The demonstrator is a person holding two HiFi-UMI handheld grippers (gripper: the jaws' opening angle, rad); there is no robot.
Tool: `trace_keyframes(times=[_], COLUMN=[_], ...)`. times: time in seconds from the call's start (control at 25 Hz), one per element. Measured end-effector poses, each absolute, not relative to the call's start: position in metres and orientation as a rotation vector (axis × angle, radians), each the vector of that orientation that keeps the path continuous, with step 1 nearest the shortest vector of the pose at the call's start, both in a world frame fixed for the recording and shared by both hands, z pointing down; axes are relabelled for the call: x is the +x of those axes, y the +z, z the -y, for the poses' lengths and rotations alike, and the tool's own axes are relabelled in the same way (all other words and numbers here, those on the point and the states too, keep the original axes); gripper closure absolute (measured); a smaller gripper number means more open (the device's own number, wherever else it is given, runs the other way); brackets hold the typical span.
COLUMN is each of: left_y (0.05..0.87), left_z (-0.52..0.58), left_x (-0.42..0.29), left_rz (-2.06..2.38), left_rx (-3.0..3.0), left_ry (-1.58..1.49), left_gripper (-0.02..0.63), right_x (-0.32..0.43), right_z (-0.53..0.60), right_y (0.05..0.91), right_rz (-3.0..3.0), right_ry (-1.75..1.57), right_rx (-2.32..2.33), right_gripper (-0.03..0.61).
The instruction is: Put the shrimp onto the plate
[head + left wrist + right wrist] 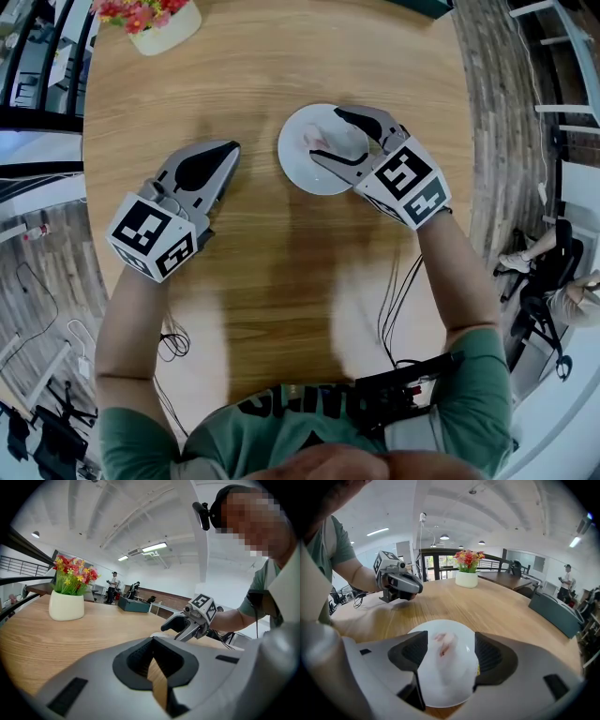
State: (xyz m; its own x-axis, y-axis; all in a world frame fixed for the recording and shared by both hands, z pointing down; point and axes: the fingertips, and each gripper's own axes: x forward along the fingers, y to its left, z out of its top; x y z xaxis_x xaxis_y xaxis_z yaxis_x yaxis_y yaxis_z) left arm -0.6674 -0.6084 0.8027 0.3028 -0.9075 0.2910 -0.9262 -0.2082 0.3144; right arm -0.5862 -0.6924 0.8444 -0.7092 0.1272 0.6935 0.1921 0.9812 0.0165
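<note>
A pale pink shrimp (319,142) lies on a small white plate (298,174) in the middle of the round wooden table (272,281). My right gripper (326,134) hovers over the plate, open, with its jaws wide on either side of the shrimp and not touching it. In the right gripper view the shrimp (444,644) rests on the plate (445,686) between the dark pads (415,651). My left gripper (228,150) sits on the table to the plate's left, shut and holding nothing. The left gripper view looks past its closed jaws at the right gripper (188,622).
A white pot of red and yellow flowers (161,25) stands at the table's far left edge. Black cables (398,300) hang off the near right edge. Chairs and railings surround the table, and people stand far off in the room.
</note>
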Motion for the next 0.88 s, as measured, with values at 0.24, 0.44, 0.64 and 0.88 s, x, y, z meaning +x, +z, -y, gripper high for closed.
trace_keyframes(times=[0.24,0.44,0.64,0.88], left_y=[0.807,0.805,0.804,0.793], left_z=[0.61,0.61,0.607,0.606], left_x=[-0.664,-0.664,-0.664,-0.657], left_rz=[1.62,1.617,1.622,1.634], left_rx=[2.152,2.158,2.158,2.155], left_ry=[0.053,0.053,0.048,0.02], left_gripper=[0.611,0.611,0.611,0.611], right_x=[-0.587,-0.585,-0.585,-0.574], right_z=[0.693,0.694,0.695,0.699], right_y=[0.842,0.842,0.84,0.825], right_rz=[2.392,2.39,2.399,2.417], right_ry=[-0.088,-0.08,-0.08,-0.054], right_rx=[-0.215,-0.207,-0.193,-0.167], right_gripper=[0.281,0.281,0.281,0.282])
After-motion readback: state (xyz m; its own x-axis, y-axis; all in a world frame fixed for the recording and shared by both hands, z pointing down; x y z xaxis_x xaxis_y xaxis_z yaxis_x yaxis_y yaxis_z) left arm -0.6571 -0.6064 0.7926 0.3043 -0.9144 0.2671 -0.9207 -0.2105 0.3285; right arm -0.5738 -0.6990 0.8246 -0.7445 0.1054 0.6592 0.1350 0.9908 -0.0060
